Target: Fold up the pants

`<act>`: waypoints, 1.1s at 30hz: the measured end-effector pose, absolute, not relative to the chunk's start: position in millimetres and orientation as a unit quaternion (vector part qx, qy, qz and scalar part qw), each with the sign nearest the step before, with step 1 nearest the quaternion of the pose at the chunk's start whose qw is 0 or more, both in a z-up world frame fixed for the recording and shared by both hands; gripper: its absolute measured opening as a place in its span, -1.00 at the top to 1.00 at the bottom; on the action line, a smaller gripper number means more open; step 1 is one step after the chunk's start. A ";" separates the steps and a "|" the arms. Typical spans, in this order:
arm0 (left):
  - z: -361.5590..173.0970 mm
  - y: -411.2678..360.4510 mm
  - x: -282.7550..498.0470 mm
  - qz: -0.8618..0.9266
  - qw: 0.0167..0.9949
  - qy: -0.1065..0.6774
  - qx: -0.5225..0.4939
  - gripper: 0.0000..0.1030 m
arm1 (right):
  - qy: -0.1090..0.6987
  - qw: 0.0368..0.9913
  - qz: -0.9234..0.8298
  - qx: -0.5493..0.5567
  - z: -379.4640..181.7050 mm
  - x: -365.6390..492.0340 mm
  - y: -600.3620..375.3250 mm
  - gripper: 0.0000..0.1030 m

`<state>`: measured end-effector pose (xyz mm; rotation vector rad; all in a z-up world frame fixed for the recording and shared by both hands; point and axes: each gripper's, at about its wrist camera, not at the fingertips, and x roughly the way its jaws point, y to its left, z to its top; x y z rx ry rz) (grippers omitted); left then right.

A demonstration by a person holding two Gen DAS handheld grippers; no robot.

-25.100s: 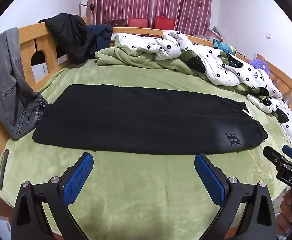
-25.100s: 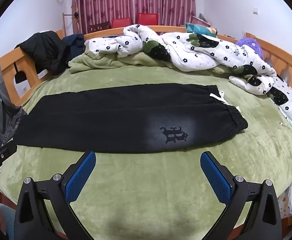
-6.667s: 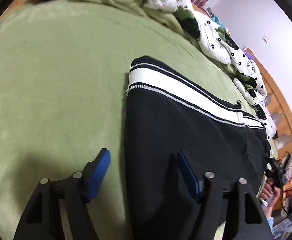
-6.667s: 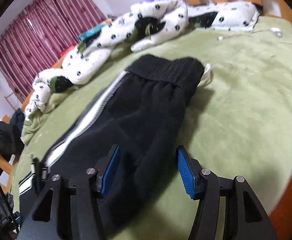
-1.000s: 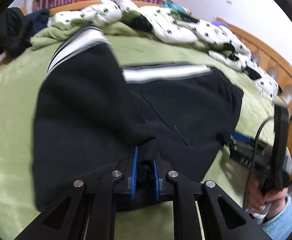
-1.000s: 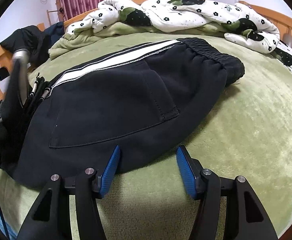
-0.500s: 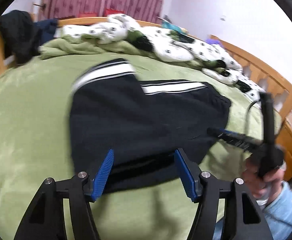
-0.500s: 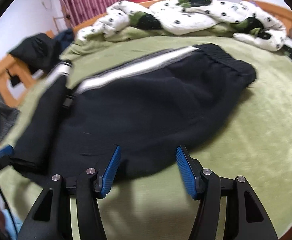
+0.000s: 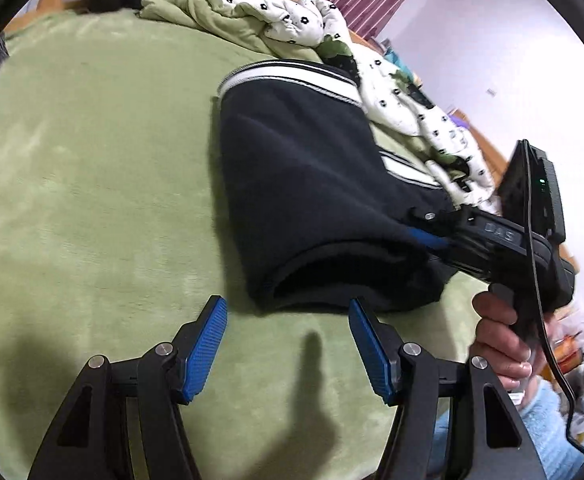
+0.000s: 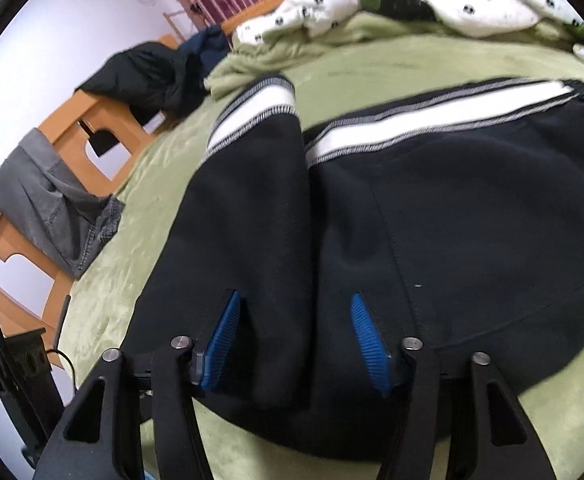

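Note:
The black pants (image 9: 308,200) with a white side stripe lie folded in a short stack on the green bed cover (image 9: 92,200). My left gripper (image 9: 288,344) is open and empty, just in front of the near folded edge. My right gripper (image 10: 292,340) is open, its blue pads over the near edge of the pants (image 10: 412,208); the cuff end with the stripe (image 10: 252,116) lies folded over the top. The right gripper also shows in the left wrist view (image 9: 432,238), resting on the pants' right side.
A rumpled white flower-print quilt (image 9: 372,64) and a green blanket (image 10: 332,36) lie along the far side. A dark jacket (image 10: 148,76) and grey jeans (image 10: 52,200) hang on the wooden bed frame (image 10: 84,120) at left.
My left gripper let go of the folded-over leg and opened, then drew back to the near edge. My right gripper moved forward onto the pants, staying open.

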<state>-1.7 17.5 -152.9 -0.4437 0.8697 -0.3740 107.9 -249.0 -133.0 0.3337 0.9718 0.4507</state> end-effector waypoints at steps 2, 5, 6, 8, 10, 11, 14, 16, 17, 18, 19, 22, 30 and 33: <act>-155.3 13.0 3.0 -0.194 0.860 0.415 -0.225 -0.19 | 0.445 0.850 0.229 0.167 -119.4 107.3 -253.4 0.63; -155.9 -1.5 10.3 -0.202 0.858 0.417 -0.221 -0.19 | 0.387 0.872 0.252 0.162 -79.5 100.4 -264.2 0.67; -157.3 -3.7 7.5 -0.201 0.858 0.418 -0.221 -0.19 | 0.377 0.875 0.258 0.161 -70.4 99.8 -267.5 0.67; -158.0 -14.5 13.5 -0.201 0.854 0.424 -0.223 -0.21 | 0.356 0.884 0.261 0.155 -51.6 99.5 -277.8 0.67; -158.0 -25.6 19.0 -0.200 0.853 0.427 -0.222 -0.24 | 0.347 0.889 0.261 0.145 -43.5 102.5 -285.7 0.68; -157.6 -34.5 22.6 -0.197 0.854 0.429 -0.218 -0.25 | 0.345 0.891 0.261 0.139 -41.5 104.7 -291.9 0.68; -155.2 -62.0 26.9 -0.194 0.859 0.432 -0.195 -0.27 | 0.339 0.895 0.256 0.135 -39.3 115.0 -313.7 0.68; -152.3 -81.0 31.4 -0.189 0.865 0.431 -0.175 -0.27 | 0.337 0.894 0.258 0.142 -39.5 121.3 -330.7 0.68; -152.3 -91.6 34.2 -0.175 0.869 0.432 -0.165 -0.27 | 0.335 0.894 0.259 0.144 -38.9 123.0 -339.6 0.68; -152.5 -95.5 37.8 -0.162 0.871 0.434 -0.161 -0.24 | 0.332 0.896 0.259 0.143 -38.6 124.7 -343.9 0.68; -153.3 -101.0 38.8 -0.144 0.874 0.435 -0.159 -0.23 | 0.328 0.898 0.258 0.143 -36.8 125.6 -350.8 0.68; -150.6 -108.7 35.8 -0.114 0.886 0.424 -0.147 0.12 | 0.309 0.906 0.249 0.149 -31.3 125.6 -375.8 0.68; -127.8 -143.4 33.3 -0.110 0.905 0.407 -0.056 0.27 | 0.259 0.929 0.203 0.169 -27.6 127.8 -466.7 0.70; -122.7 -158.4 40.3 -0.124 0.899 0.418 -0.032 0.15 | 0.254 0.934 0.180 0.174 -38.3 125.8 -494.8 0.70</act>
